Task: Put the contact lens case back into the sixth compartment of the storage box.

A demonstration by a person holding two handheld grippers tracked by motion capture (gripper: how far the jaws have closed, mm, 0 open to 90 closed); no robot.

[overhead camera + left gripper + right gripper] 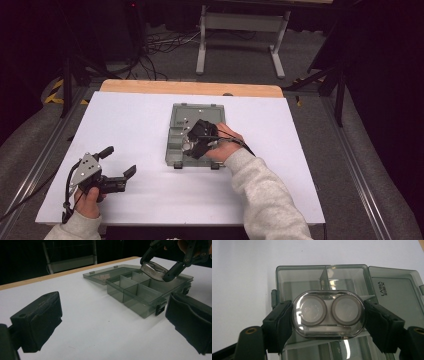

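The white table (pixel 140 130) carries one thing, a smoky grey compartment box (pixel 176 131) lying near the middle, a little toward the far edge, with its lid (pixel 395 293) folded flat open toward that edge. Its divided compartments look empty as far as I can see.

The right claw (pixel 328 322) hangs just above the box, shut on a clear oval case (pixel 328 313) with two round wells side by side, one pad pressing each narrow end. To set it down well, I'd say the case should stay level and go into a compartment long enough to take it, clear of the thin dividers (pixel 323 277), and the pads should part only once it rests on the floor of the box.

The left claw (pixel 118 167) waits near the table's front left corner, jaws spread wide with nothing between them.
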